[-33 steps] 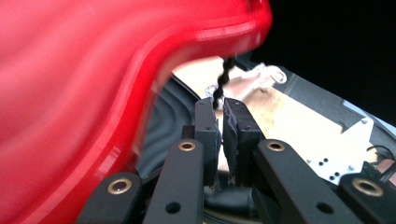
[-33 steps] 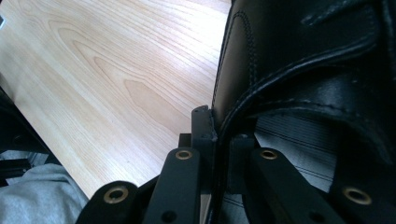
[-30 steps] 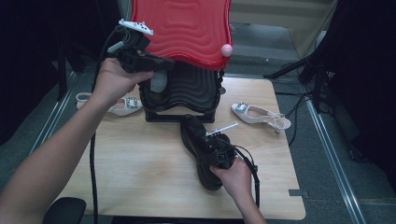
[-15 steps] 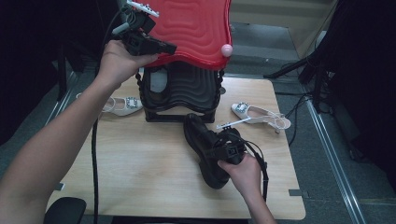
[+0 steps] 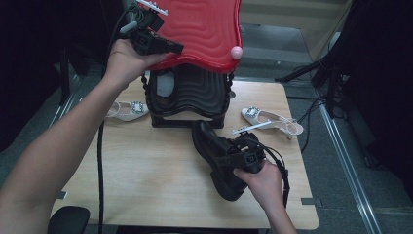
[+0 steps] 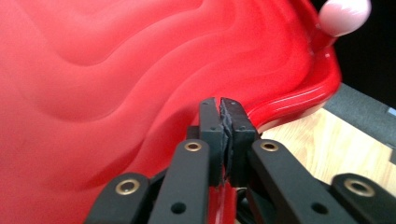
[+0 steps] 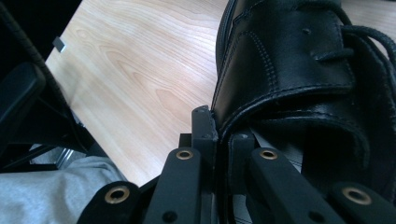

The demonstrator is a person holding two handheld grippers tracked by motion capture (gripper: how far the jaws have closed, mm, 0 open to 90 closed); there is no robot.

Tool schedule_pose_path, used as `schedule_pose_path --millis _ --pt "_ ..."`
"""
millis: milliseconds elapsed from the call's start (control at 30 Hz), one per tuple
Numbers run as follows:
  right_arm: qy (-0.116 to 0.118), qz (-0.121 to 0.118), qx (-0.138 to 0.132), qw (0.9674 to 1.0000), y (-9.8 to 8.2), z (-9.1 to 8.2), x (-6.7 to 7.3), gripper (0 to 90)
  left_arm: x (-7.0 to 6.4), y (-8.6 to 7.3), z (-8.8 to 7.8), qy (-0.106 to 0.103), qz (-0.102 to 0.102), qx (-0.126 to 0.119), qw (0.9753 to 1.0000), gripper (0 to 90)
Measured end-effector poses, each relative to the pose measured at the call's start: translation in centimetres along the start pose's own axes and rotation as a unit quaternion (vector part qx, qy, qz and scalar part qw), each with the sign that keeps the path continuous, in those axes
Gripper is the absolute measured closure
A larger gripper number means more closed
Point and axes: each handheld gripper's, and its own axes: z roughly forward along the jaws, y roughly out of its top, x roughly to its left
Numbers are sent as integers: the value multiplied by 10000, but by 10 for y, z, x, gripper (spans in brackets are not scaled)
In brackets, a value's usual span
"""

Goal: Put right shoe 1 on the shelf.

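Left tongs (image 6: 223, 135) raised, clamped on red lid (image 6: 116, 84); right tongs (image 7: 219, 135) low, pinching black shoe (image 7: 299, 70) collar.

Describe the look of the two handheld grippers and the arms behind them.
Both grippers are black. The left gripper carries a grey plate on top; the right gripper trails a looping black cable. Each has flat black linkage bars with brass-coloured rivets and paired black jaws. The forearms are bare, with no sleeves showing.

1. Red lid (image 5: 204, 29): wavy ribbed surface, pale pink knob (image 5: 236, 52) at its edge, raised tilted above the black box (image 5: 189, 95).
2. Black shoe (image 5: 219, 158): laced leather, lying on the table (image 5: 146, 180) before the box.
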Motion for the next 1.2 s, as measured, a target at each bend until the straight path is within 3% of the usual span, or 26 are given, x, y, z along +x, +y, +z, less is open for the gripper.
schedule_pose_path --millis 300,567,1000,1200 --pt "201 -182 -129 9995 10 -23 18 868 0 0 1 34 34 41 10000 900" --pt "115 -367 -420 9984 40 -38 28 866 1 0 1 19 44 26 10000 900" --pt "-17 -328 -1079 9936 84 -29 21 863 0 -2 1 26 71 -35 10000 900" --pt "-434 -468 -1411 9879 98 -14 19 862 -1 -2 1 58 124 -27 9999 900"
